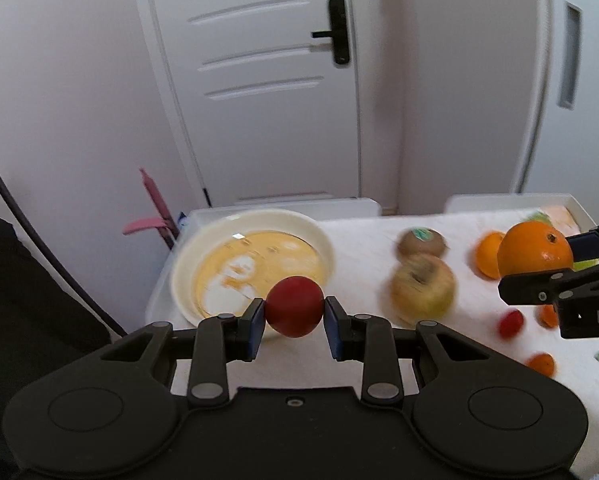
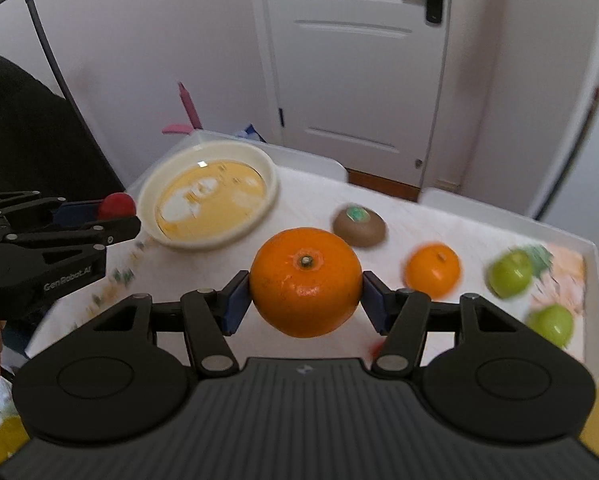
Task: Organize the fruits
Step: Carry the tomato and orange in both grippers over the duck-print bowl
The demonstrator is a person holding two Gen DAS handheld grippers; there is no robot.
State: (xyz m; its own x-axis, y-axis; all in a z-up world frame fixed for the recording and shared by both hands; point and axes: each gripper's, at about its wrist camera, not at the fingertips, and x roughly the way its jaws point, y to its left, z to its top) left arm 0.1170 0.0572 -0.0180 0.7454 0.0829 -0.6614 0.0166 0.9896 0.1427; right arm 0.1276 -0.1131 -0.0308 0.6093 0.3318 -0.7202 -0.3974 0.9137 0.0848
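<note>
My left gripper point(image 1: 294, 307) is shut on a small red fruit point(image 1: 294, 305), held in the air in front of the cream plate point(image 1: 187, 264) with a yellow centre. My right gripper point(image 2: 305, 285) is shut on a large orange point(image 2: 305, 282), lifted above the white table; the same orange point(image 1: 535, 250) shows at the right of the left wrist view. On the table lie a kiwi point(image 2: 359, 222), a smaller orange point(image 2: 432, 270), two green apples point(image 2: 510, 274) point(image 2: 551, 324) and a yellowish apple point(image 1: 423, 286). The left gripper point(image 2: 117, 210) with its red fruit point(image 2: 117, 205) hangs left of the plate point(image 2: 267, 196).
The white table point(image 1: 359, 236) has a raised rim and a floral cloth at its right end. Small red point(image 1: 510, 323) and orange point(image 1: 541, 363) fruits lie near its right side. A white door point(image 1: 259, 80) and wall stand behind. A dark sleeve point(image 1: 27, 280) is at the left.
</note>
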